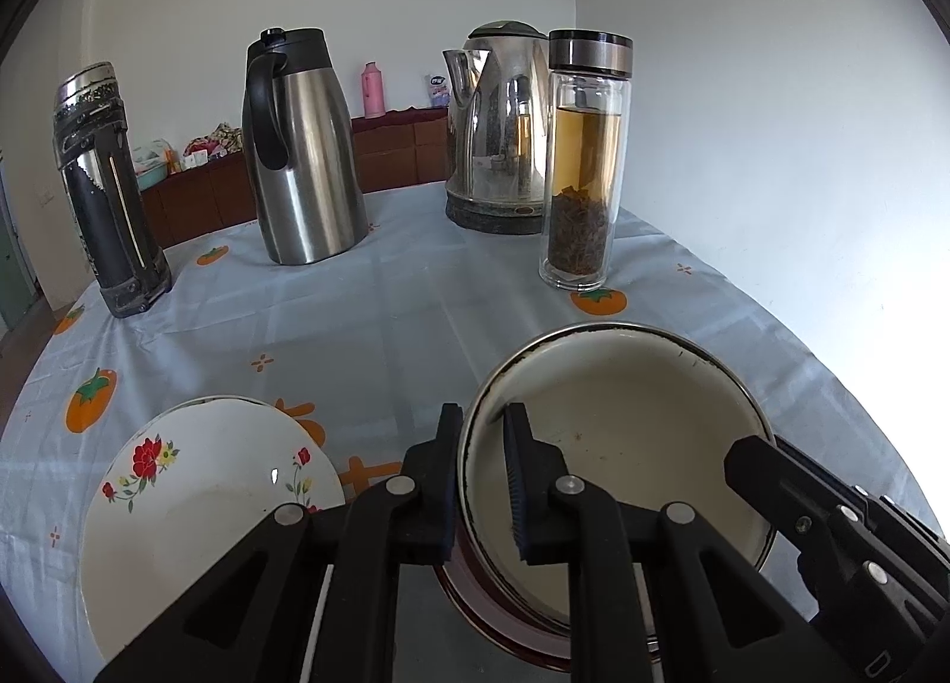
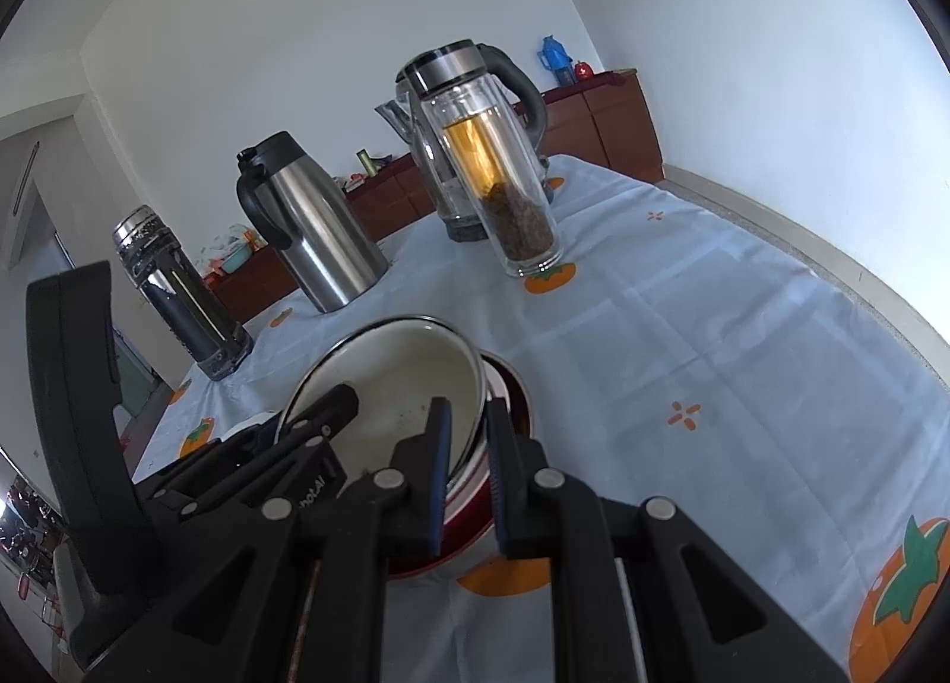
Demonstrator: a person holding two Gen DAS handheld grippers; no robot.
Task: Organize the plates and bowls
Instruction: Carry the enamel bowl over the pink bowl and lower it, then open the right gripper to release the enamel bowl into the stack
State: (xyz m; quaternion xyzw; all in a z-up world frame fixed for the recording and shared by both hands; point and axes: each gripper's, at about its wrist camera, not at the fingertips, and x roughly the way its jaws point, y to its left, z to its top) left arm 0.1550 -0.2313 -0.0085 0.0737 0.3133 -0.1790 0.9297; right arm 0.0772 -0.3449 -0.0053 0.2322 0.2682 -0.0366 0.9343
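White walls back our worktop (image 1: 380, 315). Both claws clamp the enamel bowl (image 1: 623, 421) by its rim: left claw (image 1: 484, 481) on its left edge, right claw (image 2: 466, 475) opposite. We barely see the red bowl (image 2: 510, 386) beneath; the flowered plate (image 1: 196, 499) lies alongside, partly cut off.

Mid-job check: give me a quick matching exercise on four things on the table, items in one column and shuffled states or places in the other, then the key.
Things:
1. enamel bowl
2. floral plate
3. glass tea bottle
4. steel carafe

States or places:
A. upright, amber liquid over dark leaves
B. rim clamped by the left gripper and the right gripper
C. black handle and lid, far side
D. beside the bowl, not gripped

Pairs: 1-B, 2-D, 3-A, 4-C
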